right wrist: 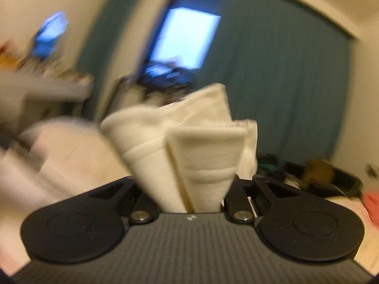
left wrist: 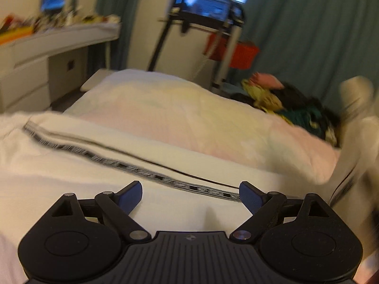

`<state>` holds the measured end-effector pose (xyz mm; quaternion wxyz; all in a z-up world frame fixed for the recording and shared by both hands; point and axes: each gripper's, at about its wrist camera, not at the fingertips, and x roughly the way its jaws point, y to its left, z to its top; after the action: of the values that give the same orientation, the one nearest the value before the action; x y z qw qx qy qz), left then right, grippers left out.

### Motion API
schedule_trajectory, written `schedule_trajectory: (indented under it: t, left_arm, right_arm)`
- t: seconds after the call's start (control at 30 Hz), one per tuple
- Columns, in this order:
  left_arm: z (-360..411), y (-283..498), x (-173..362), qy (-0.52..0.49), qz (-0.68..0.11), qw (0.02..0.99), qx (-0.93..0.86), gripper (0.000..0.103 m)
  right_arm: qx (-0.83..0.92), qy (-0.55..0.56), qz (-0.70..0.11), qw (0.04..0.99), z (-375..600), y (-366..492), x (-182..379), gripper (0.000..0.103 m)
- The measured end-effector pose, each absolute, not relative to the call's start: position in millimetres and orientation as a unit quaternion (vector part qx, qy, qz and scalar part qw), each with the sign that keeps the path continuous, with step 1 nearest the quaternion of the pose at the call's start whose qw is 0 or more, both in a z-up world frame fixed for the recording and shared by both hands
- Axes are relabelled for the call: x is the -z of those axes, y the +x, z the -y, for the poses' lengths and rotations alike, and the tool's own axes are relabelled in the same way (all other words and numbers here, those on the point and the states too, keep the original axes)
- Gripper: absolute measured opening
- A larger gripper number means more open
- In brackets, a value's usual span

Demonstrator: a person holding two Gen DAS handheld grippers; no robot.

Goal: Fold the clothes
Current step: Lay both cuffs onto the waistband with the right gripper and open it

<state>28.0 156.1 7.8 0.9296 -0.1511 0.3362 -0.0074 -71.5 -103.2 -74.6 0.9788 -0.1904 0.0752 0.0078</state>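
Note:
A white garment point(left wrist: 71, 165) with a black-and-white patterned band point(left wrist: 132, 165) lies spread on the bed. My left gripper point(left wrist: 190, 197) is open and empty just above it, blue pads point(left wrist: 130, 198) wide apart. My right gripper point(right wrist: 189, 189) is shut on a bunched end of the white garment point(right wrist: 184, 146), lifted in the air; its fingertips are hidden by the cloth. That raised end also shows at the right edge of the left wrist view point(left wrist: 355, 123).
A pale pink bedcover point(left wrist: 177, 116) covers the bed. A pile of dark, yellow and pink clothes point(left wrist: 284, 104) lies at the far right of it. A white desk point(left wrist: 47, 47), a red basket point(left wrist: 236, 52) on a rack and teal curtains point(left wrist: 308, 35) stand beyond.

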Motion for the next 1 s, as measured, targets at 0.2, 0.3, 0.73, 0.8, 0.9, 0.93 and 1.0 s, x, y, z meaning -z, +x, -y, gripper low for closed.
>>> schedule_trajectory:
  t: [0.2,0.3,0.73,0.8,0.9,0.93,1.0]
  left_arm:
    - [-174.5,20.4,-9.3,-0.203,-0.333,0.921,0.017,0.091]
    - [-172.7,19.9,-5.4,-0.204,-0.332,0.921,0.014,0.091]
    - [-167.2,22.4,22.2,-0.217,-0.313,0.924,-0.020,0.091]
    - [-163.1,23.2,24.3,-0.205,-0.316,0.926,-0.022,0.091]
    - [-152.6,20.9,22.4,-0.164,-0.311,0.936,-0.024,0.091]
    - [-149.1,20.2,21.7,-0.150,-0.309,0.939,-0.025,0.091]
    - [-146.8,17.5,19.5,-0.130,-0.304,0.943,-0.030,0.091]
  right_arm:
    - [-0.087,-0.247,-0.169,0.950,60.2,-63.1,127.9,0.018]
    - [-0.087,-0.244,-0.178,0.949,58.5,-60.3,131.2,0.018]
    - [-0.147,-0.071,-0.184,0.969,90.7,-28.1,101.9,0.039]
    - [-0.169,-0.037,-0.202,0.964,98.1,-29.1,98.1,0.060]
    - [-0.205,0.028,-0.227,0.952,110.3,-37.1,85.8,0.075]
    - [-0.215,0.057,-0.234,0.946,116.1,-40.7,80.5,0.075]
    - [-0.228,0.118,-0.241,0.936,135.3,-51.2,68.3,0.076]
